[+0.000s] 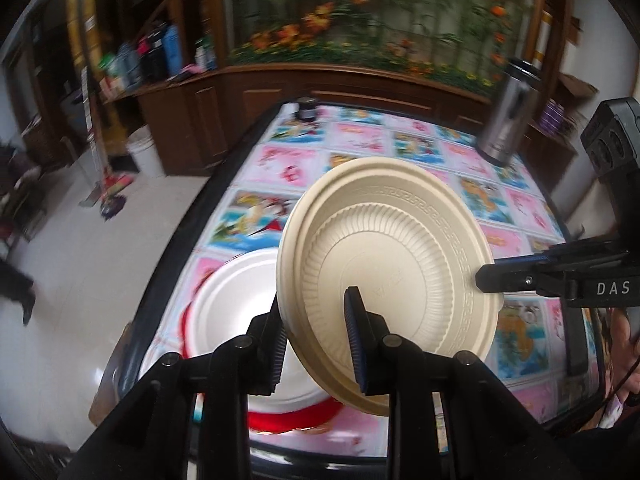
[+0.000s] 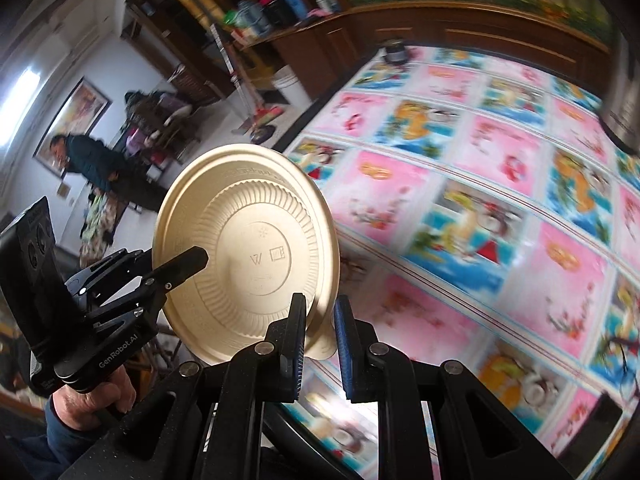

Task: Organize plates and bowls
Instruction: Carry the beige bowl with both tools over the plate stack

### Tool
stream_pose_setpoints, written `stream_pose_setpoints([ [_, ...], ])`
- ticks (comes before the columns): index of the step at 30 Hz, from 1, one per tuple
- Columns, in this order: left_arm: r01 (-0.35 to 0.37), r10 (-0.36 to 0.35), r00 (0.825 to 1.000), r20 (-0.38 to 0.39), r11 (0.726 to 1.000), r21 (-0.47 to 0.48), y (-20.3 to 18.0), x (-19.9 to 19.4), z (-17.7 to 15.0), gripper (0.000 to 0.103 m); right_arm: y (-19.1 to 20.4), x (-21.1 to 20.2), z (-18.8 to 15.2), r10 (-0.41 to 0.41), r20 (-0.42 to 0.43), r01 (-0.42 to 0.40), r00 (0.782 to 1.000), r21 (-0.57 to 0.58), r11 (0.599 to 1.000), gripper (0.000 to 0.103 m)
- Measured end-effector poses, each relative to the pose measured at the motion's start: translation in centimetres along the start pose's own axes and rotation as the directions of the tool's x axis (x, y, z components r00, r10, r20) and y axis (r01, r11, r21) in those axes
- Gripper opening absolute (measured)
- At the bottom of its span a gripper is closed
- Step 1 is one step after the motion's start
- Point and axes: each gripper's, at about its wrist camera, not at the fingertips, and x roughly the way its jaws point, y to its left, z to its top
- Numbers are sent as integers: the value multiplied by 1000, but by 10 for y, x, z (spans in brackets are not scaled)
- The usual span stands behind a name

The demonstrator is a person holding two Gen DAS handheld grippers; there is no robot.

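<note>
Plate [image 1: 384, 264] handling at this moment involves both tools at once. The beige plate is held on edge above the patterned tablecloth [image 1: 280, 160], in the centre of the left wrist view and the lower left of the right wrist view.

The left gripper [image 1: 316, 344] stands at the bottom centre of its own view. Its jaws are narrowly parted with the plate's rim between them: one finger lies behind the plate and the other crosses the ribbed underside. Contact appears to hold, so this reads as a grip, though a loose one.

The right gripper [image 2: 320, 344] stands at the bottom centre of its own view. Its jaws are nearly closed. The plate's lower rim sits in the narrow gap, against the left finger; whether the right pad also touches cannot be told with certainty. In the left wrist view this gripper enters from the right edge and meets the plate's right rim.

The two-point hold on opposite rims probably keeps the light, thin plate from swinging while it is carried clear of the table.

A white plate [image 1: 236, 296] with a red rim lies flat at the lower left of the left wrist view, behind the left finger and below the held plate. It is a likely stacking place. A steel flask [image 1: 508, 116] stands at the upper right, well apart.
</note>
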Motion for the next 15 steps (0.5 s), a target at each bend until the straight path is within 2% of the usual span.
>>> stream_pose_setpoints([
  [7,-27,21,999,-49,993,-119,53,15,-16,25,40,56,23,-7,-84,1,996,-71,997,16],
  [15,-17,2,995,-99,988,-151,73,36,-27,25,46,91,37,-42,-138,31,990,-80,996,16],
])
